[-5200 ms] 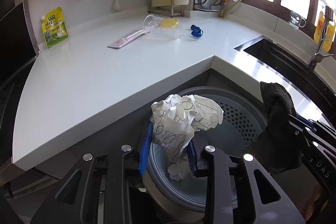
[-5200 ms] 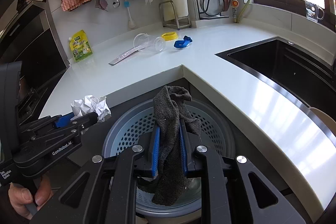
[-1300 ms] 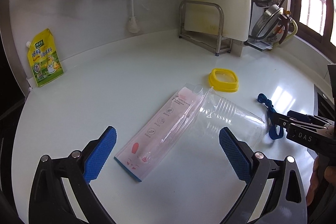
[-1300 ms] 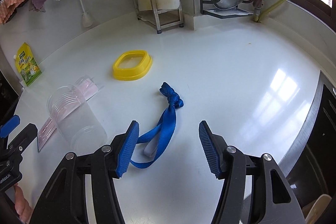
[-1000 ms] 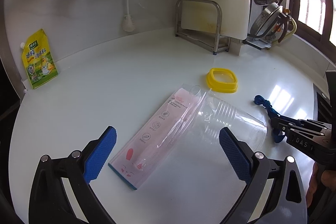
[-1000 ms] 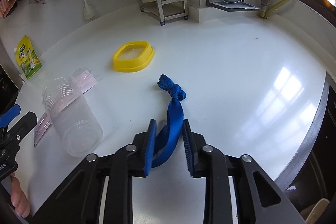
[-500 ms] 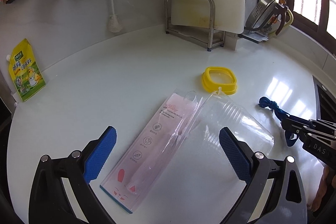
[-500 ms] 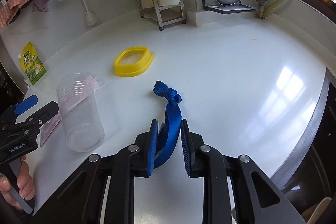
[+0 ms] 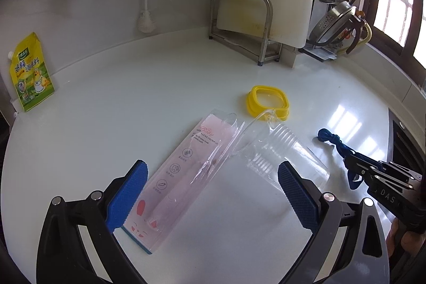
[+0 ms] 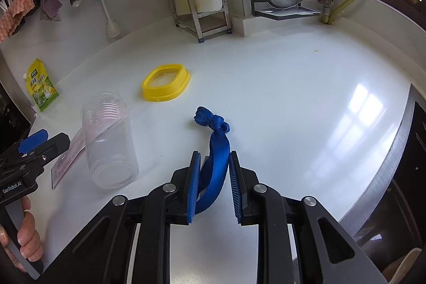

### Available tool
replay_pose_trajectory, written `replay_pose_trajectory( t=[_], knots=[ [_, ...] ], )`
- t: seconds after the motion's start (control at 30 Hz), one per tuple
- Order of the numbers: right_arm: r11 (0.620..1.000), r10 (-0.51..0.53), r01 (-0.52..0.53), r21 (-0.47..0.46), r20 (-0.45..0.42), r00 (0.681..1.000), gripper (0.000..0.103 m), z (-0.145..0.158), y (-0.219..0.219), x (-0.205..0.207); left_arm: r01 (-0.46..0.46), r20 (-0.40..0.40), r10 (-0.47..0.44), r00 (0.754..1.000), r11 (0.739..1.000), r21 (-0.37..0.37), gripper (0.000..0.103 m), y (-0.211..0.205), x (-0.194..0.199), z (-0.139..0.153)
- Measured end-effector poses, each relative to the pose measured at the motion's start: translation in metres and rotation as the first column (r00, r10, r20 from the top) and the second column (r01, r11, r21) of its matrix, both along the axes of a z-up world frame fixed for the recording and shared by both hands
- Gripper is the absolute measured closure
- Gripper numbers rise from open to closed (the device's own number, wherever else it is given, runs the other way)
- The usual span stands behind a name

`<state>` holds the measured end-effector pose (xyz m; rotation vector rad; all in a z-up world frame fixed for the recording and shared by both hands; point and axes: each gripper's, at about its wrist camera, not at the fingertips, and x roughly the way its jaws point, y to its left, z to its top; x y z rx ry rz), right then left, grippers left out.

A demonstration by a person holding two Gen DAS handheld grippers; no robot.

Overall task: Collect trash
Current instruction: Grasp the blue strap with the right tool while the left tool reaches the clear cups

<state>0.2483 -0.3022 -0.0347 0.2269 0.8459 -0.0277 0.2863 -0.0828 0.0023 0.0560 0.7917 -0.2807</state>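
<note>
Now right tongs (image 10: 213,167) pinching blue strap (image 10: 217,148), left tongs (image 9: 211,177) wide

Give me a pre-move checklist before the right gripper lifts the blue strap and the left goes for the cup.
1. Right gripper closed on the blue strap: ok, the strap sits between the pads.
2. Strap clear of other items: ok, its knot lies apart from the yellow lid.
3. Left gripper open: ok, jaws wide, nothing held.
4. Clear plastic cup within the jaws: not ok, it lies on its side mostly beyond the right pad.
5. Cup free to lift: cannot tell, its rim overlaps the pink package.
6. Bin in view for the drop: not ok, neither camera shows it.
</note>
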Motion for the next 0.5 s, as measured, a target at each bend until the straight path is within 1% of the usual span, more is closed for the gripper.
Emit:
replay_pose_trajectory(
  t=[0.1,0.23,0.37,0.43,0.5],
  knots=[
    [1.000,-0.008,0.008,-0.005,0.017,1.000,0.082,0.004,-0.004,-0.005,-0.028,-0.011,0.028,1.000,1.000,-0.008,0.007,-0.009,-0.006,0.006],
    [1.000,-0.024,0.024,0.008,0.041,0.999,0.082,0.009,-0.016,-0.013,-0.051,-0.047,0.051,0.998,0.999,0.000,0.007,-0.026,-0.011,0.005],
    [0.997,-0.048,0.044,0.061,0.054,0.997,0.082,0.013,-0.035,-0.021,-0.069,-0.079,0.069,0.994,0.998,0.005,0.007,-0.044,-0.015,0.001],
    [0.995,-0.070,0.066,0.074,0.062,0.996,0.083,0.015,-0.046,-0.026,-0.082,-0.094,0.081,0.992,0.997,-0.001,0.007,-0.052,-0.016,0.001],
    [0.991,-0.086,0.078,0.107,0.067,0.994,0.083,0.015,-0.056,-0.029,-0.096,-0.103,0.095,0.990,0.995,-0.008,0.007,-0.060,-0.016,0.001]
  ],
)
